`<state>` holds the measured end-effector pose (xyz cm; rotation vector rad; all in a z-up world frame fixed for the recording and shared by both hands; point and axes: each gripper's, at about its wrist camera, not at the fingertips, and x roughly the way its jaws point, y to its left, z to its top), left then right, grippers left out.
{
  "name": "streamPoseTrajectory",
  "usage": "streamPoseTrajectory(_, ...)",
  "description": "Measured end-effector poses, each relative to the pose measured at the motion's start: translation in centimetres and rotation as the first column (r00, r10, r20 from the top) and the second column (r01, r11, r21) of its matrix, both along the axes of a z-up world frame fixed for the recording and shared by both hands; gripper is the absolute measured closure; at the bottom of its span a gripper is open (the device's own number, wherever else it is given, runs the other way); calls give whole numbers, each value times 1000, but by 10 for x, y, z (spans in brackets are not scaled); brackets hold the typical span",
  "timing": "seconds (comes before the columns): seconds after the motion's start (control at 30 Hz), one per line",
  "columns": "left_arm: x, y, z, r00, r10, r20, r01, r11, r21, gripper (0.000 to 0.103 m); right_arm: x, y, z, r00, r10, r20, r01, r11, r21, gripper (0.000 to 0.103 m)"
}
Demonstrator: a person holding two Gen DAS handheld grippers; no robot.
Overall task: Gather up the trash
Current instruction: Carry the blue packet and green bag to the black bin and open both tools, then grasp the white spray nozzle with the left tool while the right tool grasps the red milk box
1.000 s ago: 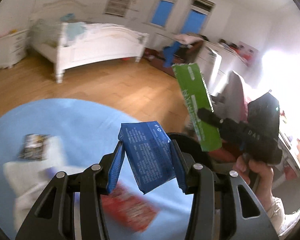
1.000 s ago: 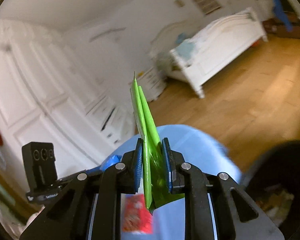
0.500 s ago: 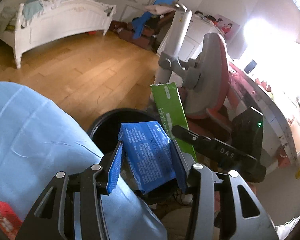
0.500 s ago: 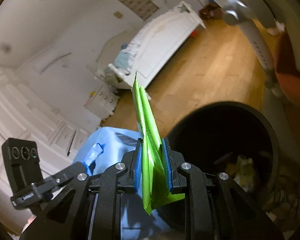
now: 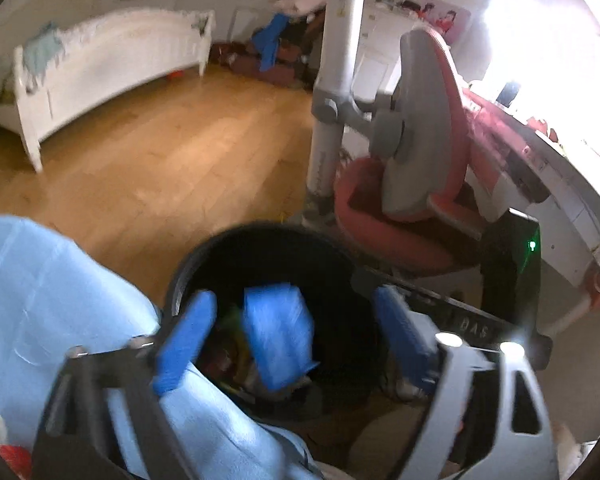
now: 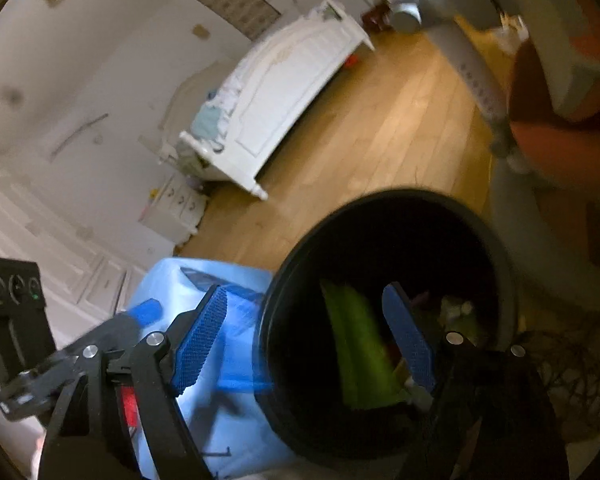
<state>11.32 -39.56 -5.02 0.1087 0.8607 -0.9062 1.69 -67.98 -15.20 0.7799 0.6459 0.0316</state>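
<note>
Left hand-held gripper (image 5: 296,336) opening, blue packet (image 5: 278,340) loose between its jaws above the black bin (image 5: 204,252); right hand-held gripper (image 6: 312,340) opening, green wrapper (image 6: 360,356) loose inside the bin.

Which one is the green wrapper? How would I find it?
Look for the big black bin on the wooden floor beside the light blue cloth. Inside its dark mouth is the green wrapper, long, narrow and bright, unlike the broader blue packet.

A home bedroom: a white carved wooden bed (image 5: 112,56) stands at ten o'clock on a honey-coloured plank floor (image 5: 188,144), a white drawer chest (image 6: 176,204) beside it, a pink-and-grey desk chair (image 5: 412,140) at two o'clock.
</note>
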Motion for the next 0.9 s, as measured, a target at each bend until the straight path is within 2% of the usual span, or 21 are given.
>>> streamPoseTrajectory(0.17,-8,24,15,999,26,23,-25,1000,-18,12,-4,12,9,1000,9,2,-9,1000,-17,23)
streamPoseTrajectory(0.27,-11,56,22,997,74,18,-74,997,-39,12,0,30,16,999,52,8,-52,998,-28,23)
streamPoseTrajectory(0.37,-13,100,29,989,146,22,-145,988,-47,12,7,63,29,992,127,8,-127,991,-49,23)
streamPoseTrajectory(0.47,-16,159,31,969,246,39,-244,969,-43,12,17,103,44,975,220,13,-218,973,-72,23)
streamPoseTrajectory(0.6,-18,242,27,916,394,70,-395,919,-2,12,28,176,64,927,376,8,-371,918,-144,21)
streamPoseTrajectory(0.77,-20,317,13,851,507,138,-521,848,94,12,33,256,74,854,520,-35,-515,832,-204,21)
streamPoseTrajectory(0.9,-10,350,-4,844,523,122,-537,826,174,13,35,309,69,811,575,-112,-581,766,-274,21)
